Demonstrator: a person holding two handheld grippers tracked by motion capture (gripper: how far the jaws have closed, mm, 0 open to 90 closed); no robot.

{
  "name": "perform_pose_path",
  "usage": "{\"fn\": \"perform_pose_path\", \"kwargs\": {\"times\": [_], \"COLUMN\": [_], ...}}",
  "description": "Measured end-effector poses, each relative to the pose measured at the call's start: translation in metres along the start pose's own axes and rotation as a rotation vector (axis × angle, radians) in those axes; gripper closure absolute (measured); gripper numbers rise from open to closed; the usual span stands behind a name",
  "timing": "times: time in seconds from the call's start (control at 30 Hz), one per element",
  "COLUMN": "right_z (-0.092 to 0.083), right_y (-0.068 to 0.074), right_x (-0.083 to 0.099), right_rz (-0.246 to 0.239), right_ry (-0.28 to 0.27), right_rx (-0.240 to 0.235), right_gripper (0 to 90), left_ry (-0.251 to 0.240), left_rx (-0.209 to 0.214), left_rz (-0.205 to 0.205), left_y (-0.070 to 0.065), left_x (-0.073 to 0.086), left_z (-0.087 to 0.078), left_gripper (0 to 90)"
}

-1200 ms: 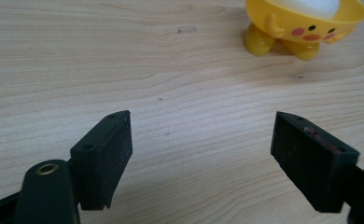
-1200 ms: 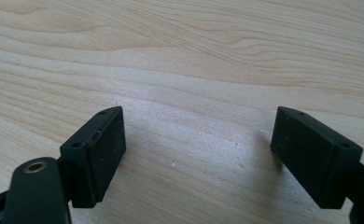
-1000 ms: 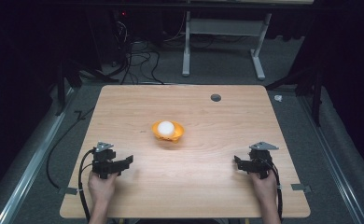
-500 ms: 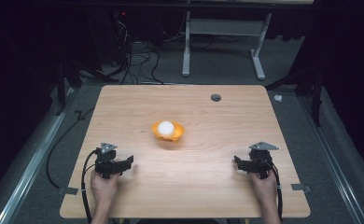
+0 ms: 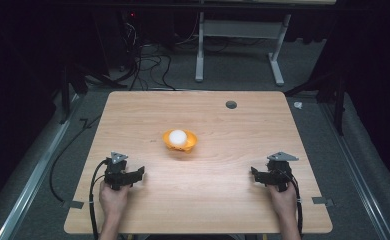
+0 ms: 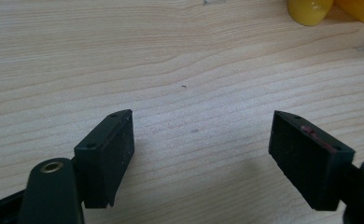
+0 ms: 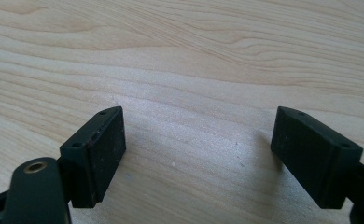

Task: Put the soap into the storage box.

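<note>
Mid-table: orange bowl (image 5: 180,142) w/ white ball (image 5: 177,136); L gripper (image 5: 139,174), R gripper (image 5: 254,173) both spread, empty.

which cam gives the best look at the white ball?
The high view: the white ball shows whole, sitting in the orange bowl at mid-table, well ahead of both tools. The left gripper view catches a yellow-orange edge at its top right, likely the bowl. The right gripper view shows bare wood between its open jaws.
</note>
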State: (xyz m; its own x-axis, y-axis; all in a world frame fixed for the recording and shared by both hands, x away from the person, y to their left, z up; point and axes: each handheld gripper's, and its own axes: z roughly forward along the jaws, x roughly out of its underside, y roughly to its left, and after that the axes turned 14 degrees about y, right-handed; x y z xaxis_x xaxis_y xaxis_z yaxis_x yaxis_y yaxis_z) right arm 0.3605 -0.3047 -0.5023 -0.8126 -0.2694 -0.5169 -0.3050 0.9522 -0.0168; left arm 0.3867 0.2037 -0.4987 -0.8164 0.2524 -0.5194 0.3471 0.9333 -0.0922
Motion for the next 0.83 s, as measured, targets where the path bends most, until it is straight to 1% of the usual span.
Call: {"fn": "perform_pose_path", "kwargs": {"times": [0.2, 0.37, 0.47, 0.53, 0.83], "right_z": [0.0, 0.0, 0.0, 0.0, 0.0], "right_y": [0.0, 0.0, 0.0, 0.0, 0.0], "right_x": [0.0, 0.0, 0.0, 0.0, 0.0], "right_rz": [0.0, -0.002, 0.001, 0.002, 0.003], "right_ry": [0.0, -0.001, 0.0, -0.001, 0.0], "right_rx": [0.0, 0.0, 0.0, 0.0, 0.0], "right_gripper": [18.8, 18.7, 18.7, 18.7, 18.7], "left_ry": [0.003, -0.012, -0.024, -0.02, -0.02], "left_rx": [0.003, -0.011, -0.052, -0.046, -0.046], "left_rz": [0.004, 0.012, 0.065, 0.065, 0.066], "left_y": [-0.001, -0.003, -0.006, -0.006, -0.006], "left_x": [-0.001, -0.002, -0.001, -0.001, -0.001], "left_z": [0.004, 0.008, 0.012, 0.012, 0.012], "left_gripper": [23.2, 22.7, 20.3, 18.3, 18.1]}}
